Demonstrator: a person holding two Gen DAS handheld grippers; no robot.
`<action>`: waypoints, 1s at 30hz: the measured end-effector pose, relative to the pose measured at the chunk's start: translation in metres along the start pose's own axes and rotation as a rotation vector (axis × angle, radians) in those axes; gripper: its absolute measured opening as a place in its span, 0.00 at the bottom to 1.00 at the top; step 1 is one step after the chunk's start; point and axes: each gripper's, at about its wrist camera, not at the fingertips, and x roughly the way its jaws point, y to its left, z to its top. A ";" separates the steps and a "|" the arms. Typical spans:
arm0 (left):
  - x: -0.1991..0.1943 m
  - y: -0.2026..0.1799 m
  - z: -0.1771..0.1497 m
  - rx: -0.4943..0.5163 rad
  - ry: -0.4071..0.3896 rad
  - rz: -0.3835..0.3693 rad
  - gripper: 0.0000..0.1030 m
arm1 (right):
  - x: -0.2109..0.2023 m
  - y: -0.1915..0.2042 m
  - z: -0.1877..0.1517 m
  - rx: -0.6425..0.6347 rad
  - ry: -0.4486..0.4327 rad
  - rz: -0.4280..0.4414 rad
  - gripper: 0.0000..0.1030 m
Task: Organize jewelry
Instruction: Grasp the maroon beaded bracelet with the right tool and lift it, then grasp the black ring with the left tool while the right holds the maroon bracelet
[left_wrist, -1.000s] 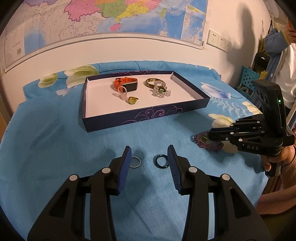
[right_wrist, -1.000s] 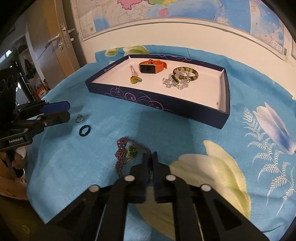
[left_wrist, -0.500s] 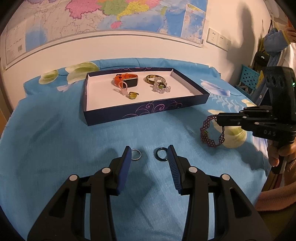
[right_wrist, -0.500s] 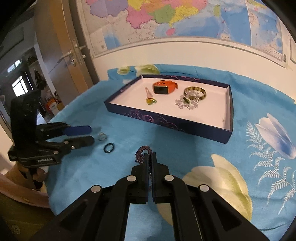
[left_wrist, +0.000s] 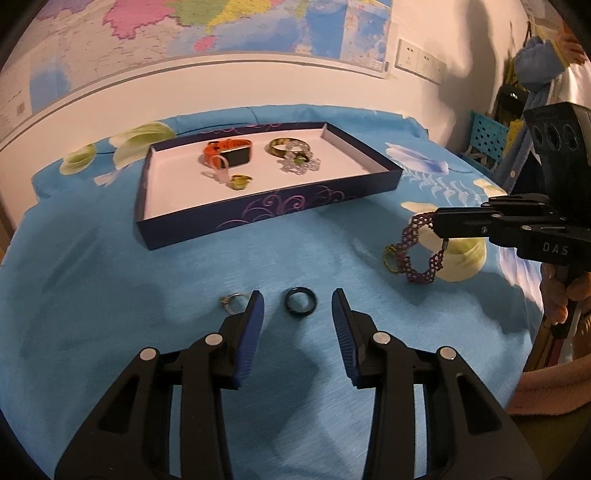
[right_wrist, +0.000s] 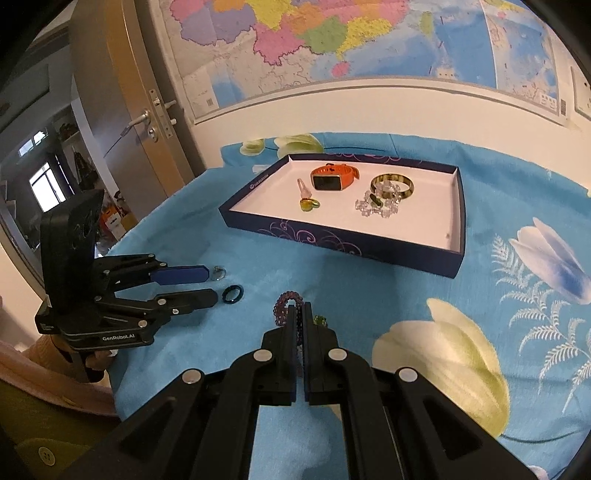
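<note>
A black ring (left_wrist: 302, 301) lies on the blue cloth between the fingers of my left gripper (left_wrist: 297, 295), whose jaws are closing but do not touch it. A small silver ring (left_wrist: 232, 300) sits just outside the left finger. My right gripper (right_wrist: 301, 308) is shut on a purple beaded bracelet (right_wrist: 282, 306), which hangs from its tips above the cloth (left_wrist: 417, 254). The dark blue tray (left_wrist: 277, 210) farther back holds an orange watch (left_wrist: 229, 153), a gold bangle (left_wrist: 288, 146), a crystal bracelet (left_wrist: 299, 164) and a green-gold ring (left_wrist: 240, 181).
A flowered blue cloth (right_wrist: 406, 288) covers the table. A wall with a map rises behind the tray (right_wrist: 332, 240), and a door (right_wrist: 122, 110) stands at the left. A person's hand (left_wrist: 561, 295) holds the right gripper's handle at the right edge.
The right gripper lifted the purple bracelet off the cloth, and it now dangles. The left gripper shifted right, so the silver ring is outside its left finger and the black ring is centred.
</note>
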 end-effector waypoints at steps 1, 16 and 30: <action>0.004 -0.002 0.001 0.008 0.011 0.003 0.36 | 0.000 -0.001 0.000 0.004 0.000 0.001 0.01; 0.029 -0.006 0.005 0.015 0.087 0.036 0.22 | 0.002 -0.005 -0.001 0.020 -0.005 0.010 0.01; 0.019 -0.007 0.006 0.002 0.065 0.017 0.22 | 0.000 -0.005 0.004 0.016 -0.022 0.019 0.01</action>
